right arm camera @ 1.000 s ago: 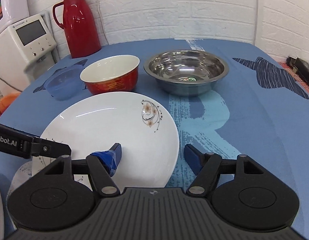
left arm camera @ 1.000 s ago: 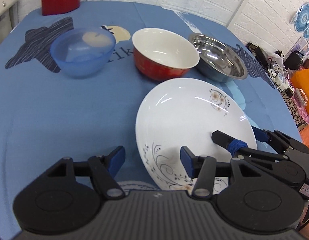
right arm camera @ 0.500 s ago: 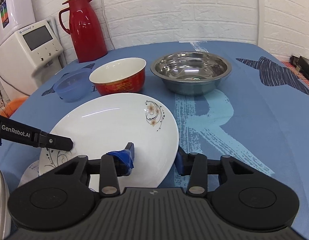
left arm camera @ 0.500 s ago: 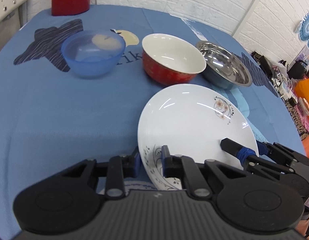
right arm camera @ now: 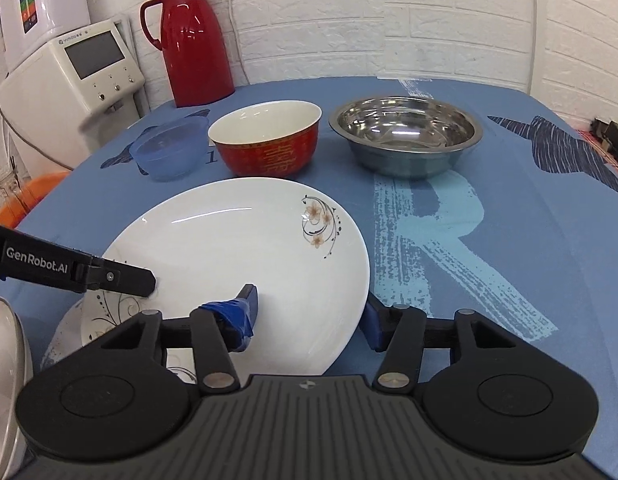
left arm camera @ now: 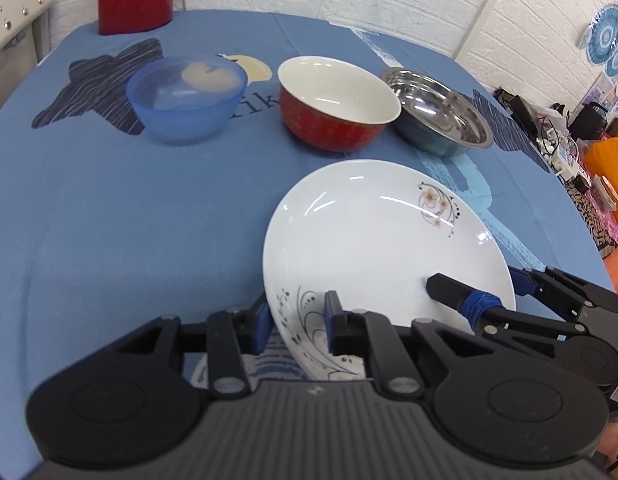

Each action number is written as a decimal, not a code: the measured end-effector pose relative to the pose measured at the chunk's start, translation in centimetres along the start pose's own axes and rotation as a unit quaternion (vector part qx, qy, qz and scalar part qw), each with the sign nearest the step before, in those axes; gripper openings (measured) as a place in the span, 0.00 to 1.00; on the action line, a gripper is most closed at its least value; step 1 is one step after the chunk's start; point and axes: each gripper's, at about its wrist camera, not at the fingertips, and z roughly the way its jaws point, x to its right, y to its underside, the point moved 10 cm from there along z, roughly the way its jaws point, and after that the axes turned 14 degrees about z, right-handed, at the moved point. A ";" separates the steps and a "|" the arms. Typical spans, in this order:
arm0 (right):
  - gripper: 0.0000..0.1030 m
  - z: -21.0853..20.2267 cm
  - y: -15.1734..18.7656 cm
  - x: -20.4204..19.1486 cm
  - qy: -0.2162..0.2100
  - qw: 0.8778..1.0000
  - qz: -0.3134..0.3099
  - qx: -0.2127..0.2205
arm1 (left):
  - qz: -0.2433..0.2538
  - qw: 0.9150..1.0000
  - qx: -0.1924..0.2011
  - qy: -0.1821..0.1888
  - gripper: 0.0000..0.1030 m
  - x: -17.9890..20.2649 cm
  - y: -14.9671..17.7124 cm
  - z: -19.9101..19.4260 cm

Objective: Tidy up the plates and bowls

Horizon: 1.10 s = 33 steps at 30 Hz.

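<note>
Gripping the round white ceramic plate with floral scrollwork [left arm camera: 373,240] at its near rim, the left claw [left arm camera: 295,322] is clenched on the edge, one pad above and one below. The right claw [right arm camera: 309,312] pinches the same plate at its right rim, clamped likewise. The plate sits tilted above the blue printed desk [right arm camera: 509,208], over another patterned plate [right arm camera: 89,320] partly visible beneath.

Progress, as a judgement: early. Three bowls stand unstacked in a row behind: translucent blue plastic bowl [left arm camera: 187,98], red ceramic bowl with white interior [left arm camera: 337,100], stainless steel bowl [left arm camera: 439,110]. Nesting them is not yet done.

Legible writing: "GenRobot.AI" on the left claw's finger in the right wrist view; gold Chinese characters on the red bowl; fragment "ik" on the cloth.
</note>
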 end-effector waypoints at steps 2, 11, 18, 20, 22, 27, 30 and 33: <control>0.41 0.0 0.1 0.0 -0.002 1.000 0.000 0.007 | 0.007 1.000 0.006 -0.004 0.11 0.3 0.2 -0.1; 0.43 -0.8 0.6 -0.2 0.004 0.999 0.031 0.018 | 0.000 1.000 0.006 0.002 0.07 0.5 0.3 -0.3; 0.45 -2.0 0.4 0.3 0.015 0.998 0.058 0.030 | 0.013 1.000 0.009 0.007 0.07 1.7 0.1 -1.0; 0.45 -2.6 0.4 0.4 0.013 0.997 0.062 0.034 | 0.017 1.000 0.012 0.005 0.07 2.0 0.1 -1.5; 0.45 -3.3 0.5 0.3 0.012 0.997 0.062 0.038 | 0.022 1.000 0.016 0.002 0.07 2.4 0.1 -2.2; 0.46 -5.8 0.7 -0.5 -0.002 0.996 0.072 0.050 | 0.026 0.999 0.026 -0.003 0.07 3.2 0.8 -5.1; 0.47 -7.7 0.9 -1.6 -0.017 0.995 0.075 0.060 | 0.018 0.999 0.038 -0.007 0.07 3.2 2.0 -7.7; 0.48 -9.3 1.6 -3.6 -0.035 0.995 0.072 0.060 | -0.004 0.999 0.046 -0.014 0.07 2.5 4.2 -10.3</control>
